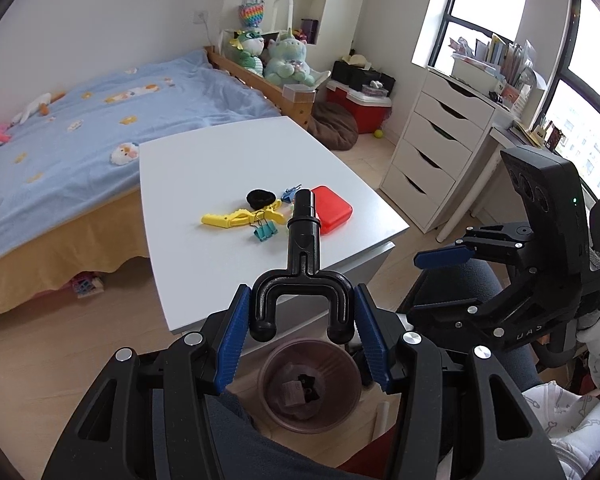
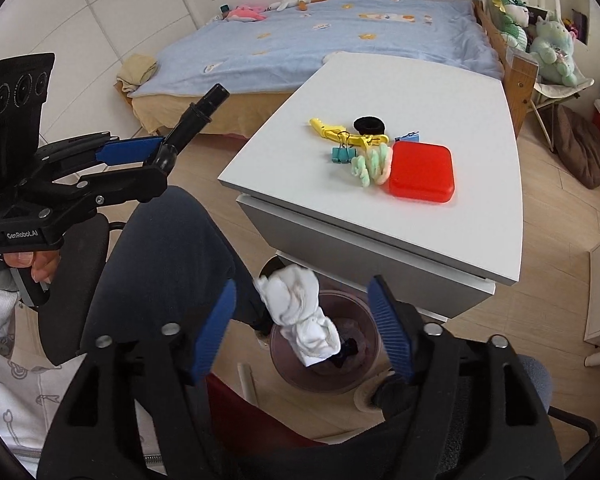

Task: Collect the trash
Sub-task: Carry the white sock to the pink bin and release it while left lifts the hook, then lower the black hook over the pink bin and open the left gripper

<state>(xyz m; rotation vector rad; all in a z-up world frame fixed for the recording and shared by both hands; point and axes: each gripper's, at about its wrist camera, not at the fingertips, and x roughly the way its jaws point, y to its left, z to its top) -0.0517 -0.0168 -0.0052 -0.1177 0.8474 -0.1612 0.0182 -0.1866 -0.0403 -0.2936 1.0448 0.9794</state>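
Left tool (image 1: 300,320) clamps black fork part (image 1: 302,268); right tool (image 2: 300,328) wide open; white table (image 1: 204,168) beside bed (image 1: 100,96).

"GenRobot.AI" in white letters on the black body of the left tool (image 2: 162,152), read in the right wrist view, just above the fingers of the hand gripping it. Pale letters "UAS" on the black body of the right tool (image 1: 444,258), left wrist view, near its lower edge; partly cut off. No other legible text, label or number.
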